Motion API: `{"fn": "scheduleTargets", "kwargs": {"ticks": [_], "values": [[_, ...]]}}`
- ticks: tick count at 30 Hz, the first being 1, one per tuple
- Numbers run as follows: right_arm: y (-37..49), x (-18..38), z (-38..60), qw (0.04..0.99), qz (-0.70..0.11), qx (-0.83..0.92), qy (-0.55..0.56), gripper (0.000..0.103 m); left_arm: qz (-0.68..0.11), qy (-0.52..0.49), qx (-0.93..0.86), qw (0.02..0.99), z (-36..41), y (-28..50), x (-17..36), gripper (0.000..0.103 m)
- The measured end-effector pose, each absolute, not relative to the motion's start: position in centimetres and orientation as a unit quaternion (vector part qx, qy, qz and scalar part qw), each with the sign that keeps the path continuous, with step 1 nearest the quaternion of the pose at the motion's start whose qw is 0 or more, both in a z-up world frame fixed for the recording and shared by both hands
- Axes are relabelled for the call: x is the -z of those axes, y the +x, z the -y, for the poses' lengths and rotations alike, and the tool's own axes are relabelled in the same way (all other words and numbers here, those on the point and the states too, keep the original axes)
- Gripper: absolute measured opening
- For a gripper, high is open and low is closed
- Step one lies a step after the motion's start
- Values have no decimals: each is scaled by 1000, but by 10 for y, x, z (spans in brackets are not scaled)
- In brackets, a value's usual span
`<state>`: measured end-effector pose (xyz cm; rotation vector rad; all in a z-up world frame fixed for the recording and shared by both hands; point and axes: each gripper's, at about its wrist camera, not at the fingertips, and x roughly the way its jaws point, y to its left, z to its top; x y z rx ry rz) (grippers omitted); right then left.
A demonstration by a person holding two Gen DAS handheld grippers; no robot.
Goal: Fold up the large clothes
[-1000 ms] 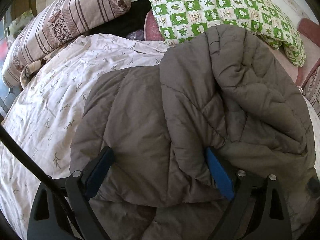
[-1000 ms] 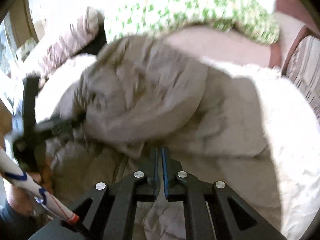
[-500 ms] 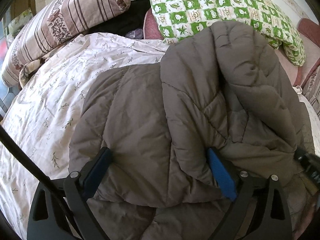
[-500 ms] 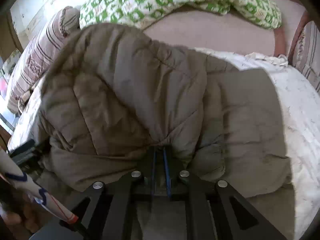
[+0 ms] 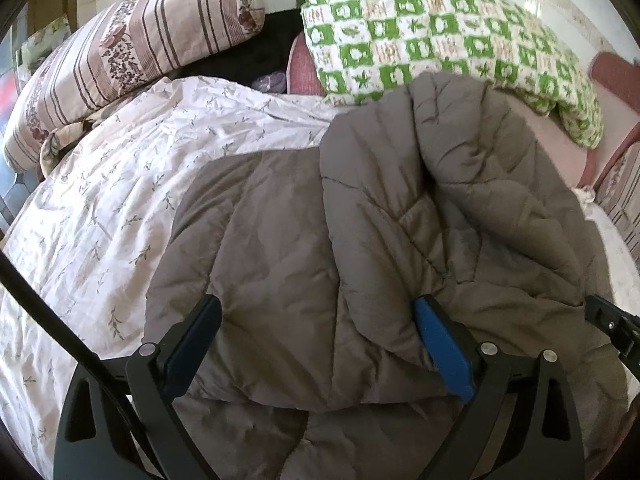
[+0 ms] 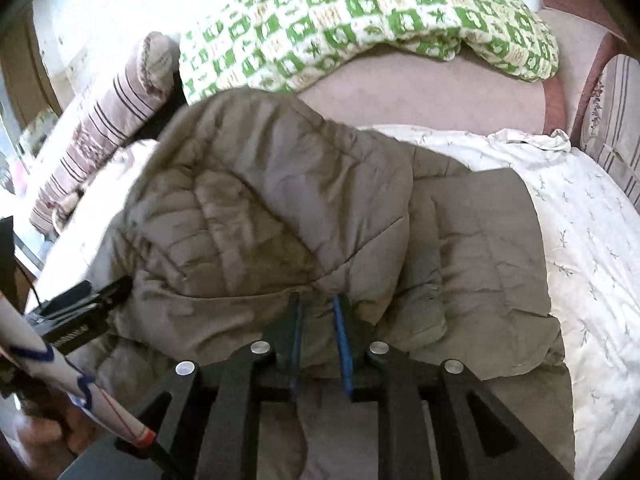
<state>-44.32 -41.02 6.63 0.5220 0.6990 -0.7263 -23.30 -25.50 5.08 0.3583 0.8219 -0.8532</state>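
it's a bed [image 5: 92, 216] with a white sheet printed with little sprigs, a striped floral pillow [image 5: 132, 48] up at the head on the left side and a green and white checked blanket [image 5: 440, 36] bunched along the top. the big grey-brown quilted jacket [image 5: 280, 240] lies in the middle of the bed, and one part of it, looks like a sleeve or side panel, is flopped over on top of the flat body so there's a thick puffy fold [image 6: 272, 208] running across it. the left hand-held gripper [image 5: 316, 340] sits low over the near edge of the jacket with its jaws spread wide, blue pads well apart, the right pad tucked against the edge of that fold and the left one resting on the flat part, not pinching anything. the right hand-held gripper [image 6: 318, 320] is at the bottom edge of the folded-over bit, its jaws have just been opening and there's a narrow gap between the pads now, with fabric bunched right at the tips, so it looks loose rather than clamped. in the right view the other gripper [image 6: 80, 312] shows at the left edge of the jacket.
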Motion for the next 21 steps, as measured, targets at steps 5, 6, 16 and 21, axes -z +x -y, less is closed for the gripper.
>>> {"fn": "scheduleTargets", "kwargs": {"ticks": [5,6,16,21], "values": [[-436,-85,400,861,-305,331,236,18,-357,148,409,827,249,-238,-69,96],[-432,-87,397,865,-304,326,230,18,-353,145,411,828,248,-238,-71,96],[-398,-37,405,858,-352,284,242,19,-366,172,440,802,265,-248,-53,96],[-405,-42,408,859,-347,274,260,20,-385,198,426,794,274,-248,-39,97]]}}
